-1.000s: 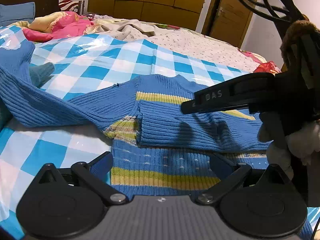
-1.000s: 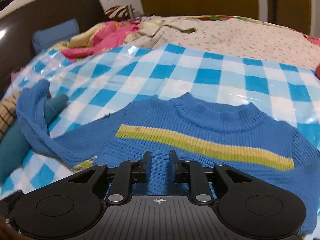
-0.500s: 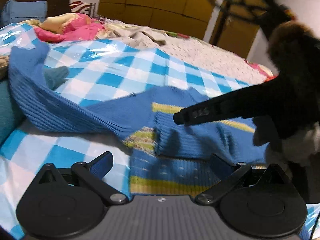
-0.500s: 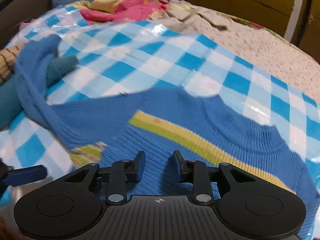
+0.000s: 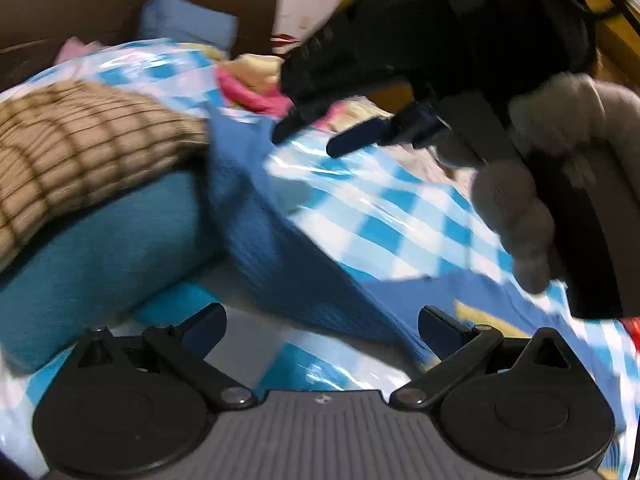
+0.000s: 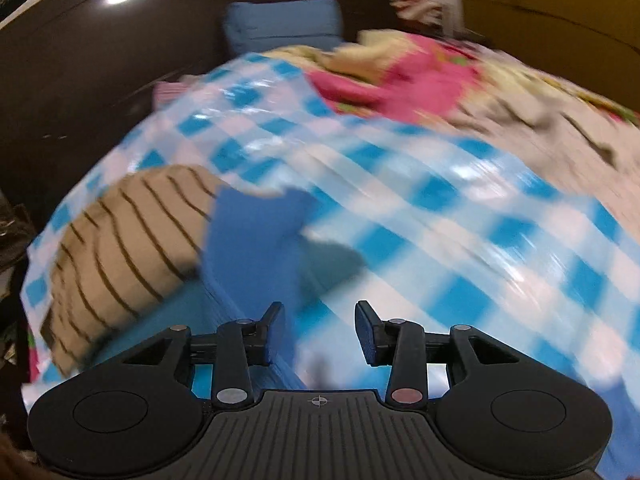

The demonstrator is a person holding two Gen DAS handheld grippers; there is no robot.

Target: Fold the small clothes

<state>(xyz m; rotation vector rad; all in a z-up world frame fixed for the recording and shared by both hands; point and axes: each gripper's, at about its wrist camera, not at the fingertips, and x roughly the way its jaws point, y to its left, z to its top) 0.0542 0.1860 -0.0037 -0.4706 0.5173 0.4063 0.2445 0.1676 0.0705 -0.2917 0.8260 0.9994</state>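
Observation:
A small blue knitted sweater with yellow stripes lies on a blue-and-white checked sheet (image 5: 400, 216). Its long blue sleeve (image 5: 280, 248) stretches up to the left; it also shows in the right wrist view (image 6: 256, 240). My left gripper (image 5: 322, 326) is open and empty, low over the sleeve. My right gripper (image 6: 320, 332) is open and empty, above the sleeve's end. In the left wrist view the right gripper (image 5: 316, 136) hangs over the sheet, held by a grey-gloved hand (image 5: 520, 200). Both views are blurred by motion.
A beige checked garment (image 5: 72, 148) lies on a teal garment (image 5: 100, 248) at the left, touching the sleeve. Pink and cream bedding (image 6: 400, 76) is bunched at the far side. A blue pillow (image 6: 280, 24) leans on the dark headboard (image 6: 100, 52).
Both grippers have swung left, from the sweater's body towards the sleeve and the garment pile. My right gripper's jaws have opened wider. The left stays open.

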